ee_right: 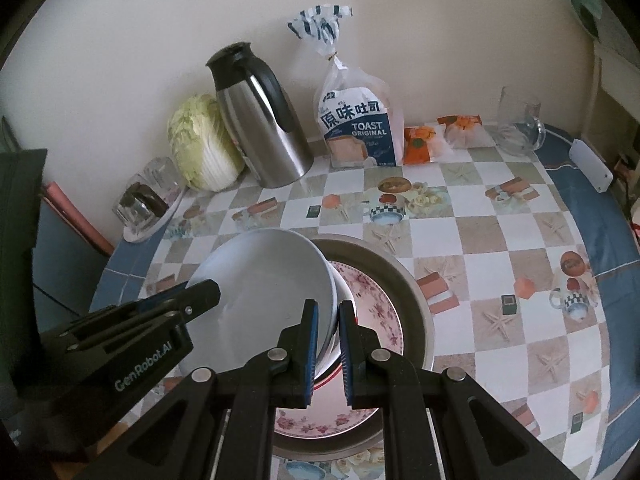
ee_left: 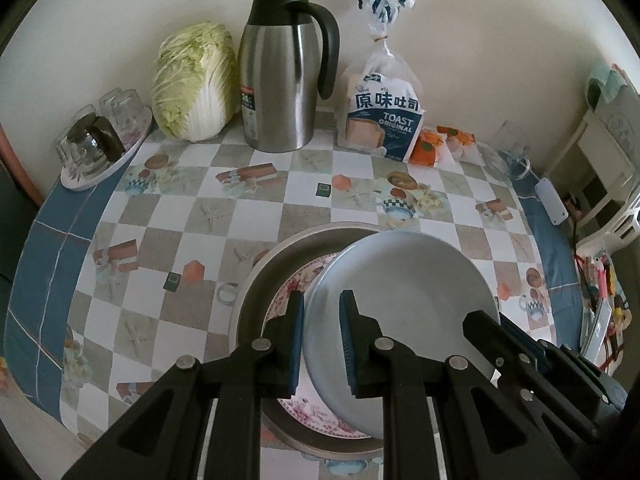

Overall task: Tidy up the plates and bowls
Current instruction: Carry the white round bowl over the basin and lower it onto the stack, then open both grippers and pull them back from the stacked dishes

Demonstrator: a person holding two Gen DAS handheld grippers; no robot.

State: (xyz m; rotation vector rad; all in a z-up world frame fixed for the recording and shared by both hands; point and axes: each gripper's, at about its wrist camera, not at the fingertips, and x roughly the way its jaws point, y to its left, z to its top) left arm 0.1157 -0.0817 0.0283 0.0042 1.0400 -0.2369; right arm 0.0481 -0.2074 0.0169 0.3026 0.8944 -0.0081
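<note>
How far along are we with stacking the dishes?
Done: floral plate sits in the metal basin. In hand: both hand-held grippers, left and right, clamp opposite rims of the white plate, tilted above the basin. Left: lowering it onto the floral plate.

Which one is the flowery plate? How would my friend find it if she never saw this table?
Start at the checkered table and find the big metal basin near its front edge. The flowery plate lies flat inside that basin, under the plain white plate that both grippers hold by its rim. It is the only dish with pink flowers on it; the held plate is bare white.
</note>
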